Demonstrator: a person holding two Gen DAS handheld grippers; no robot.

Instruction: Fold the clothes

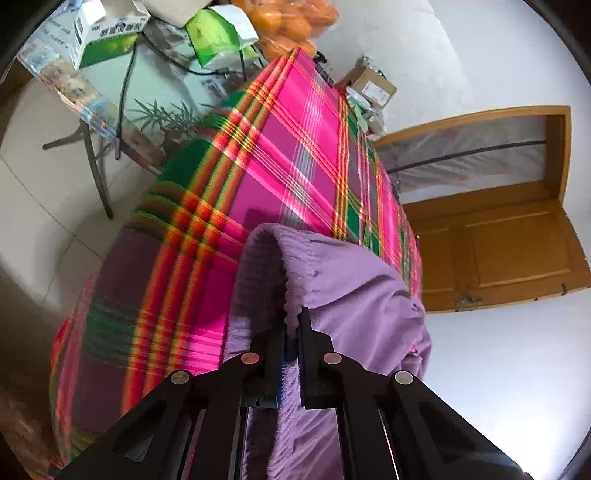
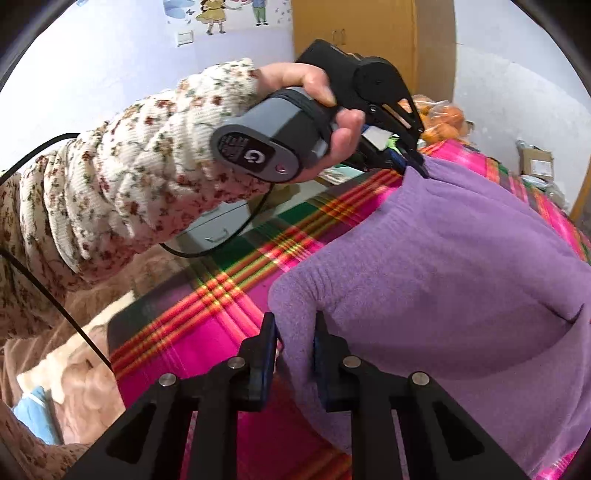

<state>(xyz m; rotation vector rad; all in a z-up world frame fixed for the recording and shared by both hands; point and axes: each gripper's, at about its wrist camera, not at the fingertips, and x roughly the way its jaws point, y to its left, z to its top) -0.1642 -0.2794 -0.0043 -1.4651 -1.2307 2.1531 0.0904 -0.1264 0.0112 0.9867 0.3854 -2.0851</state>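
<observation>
Left gripper point(image 1: 291, 325) clamps purple garment point(image 1: 343, 280); right gripper point(image 2: 295, 332) pinches its edge, both angled down.

Boxes point(image 1: 107, 33) and oranges point(image 1: 291, 22) crowd the far end (plaid cloth point(image 1: 295, 147) before them lies bare).

A large white letter "G" is showing on the dark end cap of the grey handle point(image 2: 258, 147) that a hand point(image 2: 325, 110) is gripping. Chinese characters are running in blue across the green-and-white carton point(image 1: 107, 33) on the glass table point(image 1: 155, 92), too blurred to read. The label on the brown cardboard box point(image 1: 371, 86) is also staying illegible.
</observation>
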